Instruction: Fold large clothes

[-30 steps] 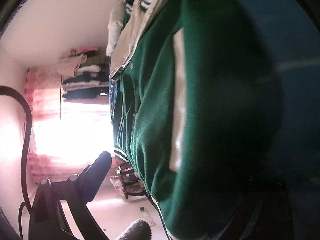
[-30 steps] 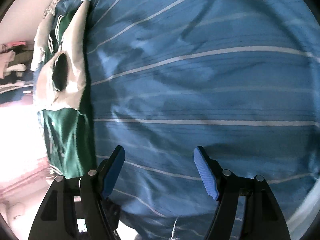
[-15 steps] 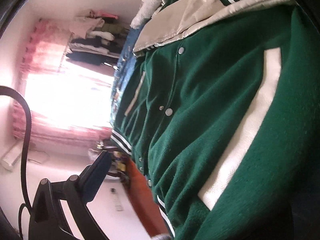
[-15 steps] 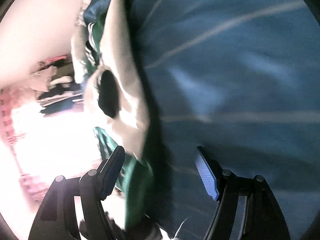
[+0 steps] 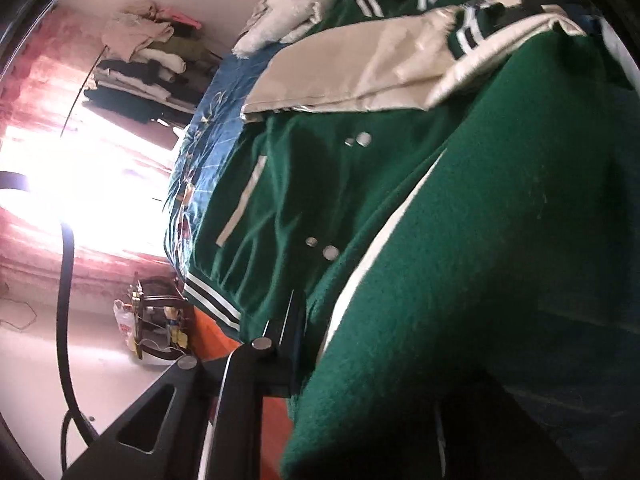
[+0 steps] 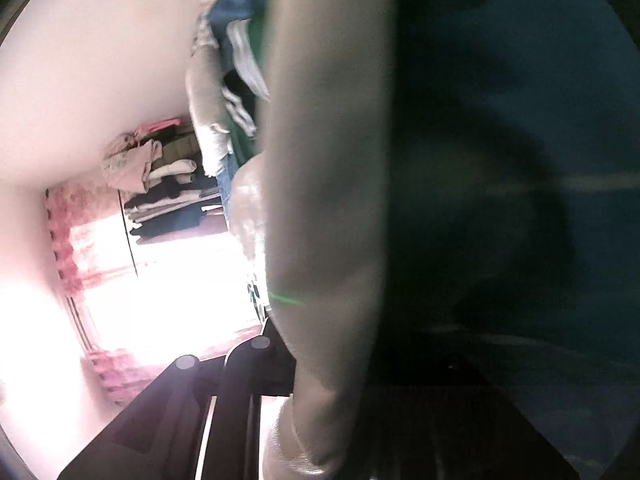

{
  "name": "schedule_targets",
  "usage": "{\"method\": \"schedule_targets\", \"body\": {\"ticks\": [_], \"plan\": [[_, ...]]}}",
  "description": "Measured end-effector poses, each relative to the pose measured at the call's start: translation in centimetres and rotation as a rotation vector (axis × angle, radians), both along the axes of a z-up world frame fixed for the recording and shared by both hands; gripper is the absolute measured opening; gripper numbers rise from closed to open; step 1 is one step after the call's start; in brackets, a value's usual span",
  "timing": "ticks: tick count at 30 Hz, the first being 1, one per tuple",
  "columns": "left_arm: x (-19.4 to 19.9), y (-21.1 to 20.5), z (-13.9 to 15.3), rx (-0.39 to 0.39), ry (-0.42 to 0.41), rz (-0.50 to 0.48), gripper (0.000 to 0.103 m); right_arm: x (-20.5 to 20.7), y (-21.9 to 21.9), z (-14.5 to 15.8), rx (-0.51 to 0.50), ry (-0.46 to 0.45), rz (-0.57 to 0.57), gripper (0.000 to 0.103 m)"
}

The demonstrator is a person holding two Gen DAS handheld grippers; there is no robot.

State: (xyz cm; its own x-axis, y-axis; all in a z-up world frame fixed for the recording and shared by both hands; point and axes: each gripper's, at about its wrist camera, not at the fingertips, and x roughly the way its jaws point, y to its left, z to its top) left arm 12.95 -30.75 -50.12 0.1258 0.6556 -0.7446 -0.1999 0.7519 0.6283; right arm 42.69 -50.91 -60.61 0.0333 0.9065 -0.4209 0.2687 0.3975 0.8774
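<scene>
Left gripper (image 5: 308,344): jaws just closed, now narrow and clamped on a green fold of the varsity jacket (image 5: 460,240), near its striped hem. Right gripper (image 6: 320,360): jaws likewise just closed, nipping the jacket's cream sleeve (image 6: 324,200), which fills the view. The jacket lies spread on the blue striped bedspread (image 5: 208,120); its far sleeve lies folded across the chest.

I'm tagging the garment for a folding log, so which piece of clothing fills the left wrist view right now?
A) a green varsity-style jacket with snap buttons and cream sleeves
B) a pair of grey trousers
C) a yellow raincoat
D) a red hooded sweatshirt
A: the green jacket shows round metal snaps down its front, white stripes and cream sleeves, lying on the blue bed cover.
</scene>
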Motion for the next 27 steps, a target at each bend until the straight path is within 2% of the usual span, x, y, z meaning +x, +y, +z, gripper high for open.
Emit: {"method": "schedule_targets", "body": {"ticks": [5, 9, 13, 17, 21, 25, 27], "plan": [[0.5, 3.4, 2.8, -0.061, -0.047, 0.009, 0.015, 0.2, 2.9, 3.1, -0.013, -0.014, -0.032, 0.012], [0.9, 7.3, 4.7, -0.156, -0.074, 0.009, 0.015, 0.6, 5.4, 5.6, -0.034, -0.025, -0.065, 0.011], [1.3, 12.4, 6.2, -0.260, -0.090, -0.001, 0.015, 1.6, 10.1, 8.9, -0.074, -0.054, -0.086, 0.011], [1.9, 18.4, 7.0, -0.346, -0.106, 0.027, 0.016, 3.8, 16.9, 11.7, -0.117, -0.097, -0.061, 0.011], [2.5, 25.4, 6.1, -0.399, -0.111, 0.112, 0.017, 6.5, 25.8, 13.0, -0.171, -0.104, -0.010, 0.011], [3.1, 32.6, 3.2, -0.479, -0.103, 0.215, 0.019, 8.7, 36.0, 11.9, -0.258, -0.108, 0.084, 0.011], [3.4, 35.0, 1.6, -0.502, -0.089, 0.241, 0.020, 9.5, 39.5, 10.7, -0.296, -0.097, 0.116, 0.011]]}}
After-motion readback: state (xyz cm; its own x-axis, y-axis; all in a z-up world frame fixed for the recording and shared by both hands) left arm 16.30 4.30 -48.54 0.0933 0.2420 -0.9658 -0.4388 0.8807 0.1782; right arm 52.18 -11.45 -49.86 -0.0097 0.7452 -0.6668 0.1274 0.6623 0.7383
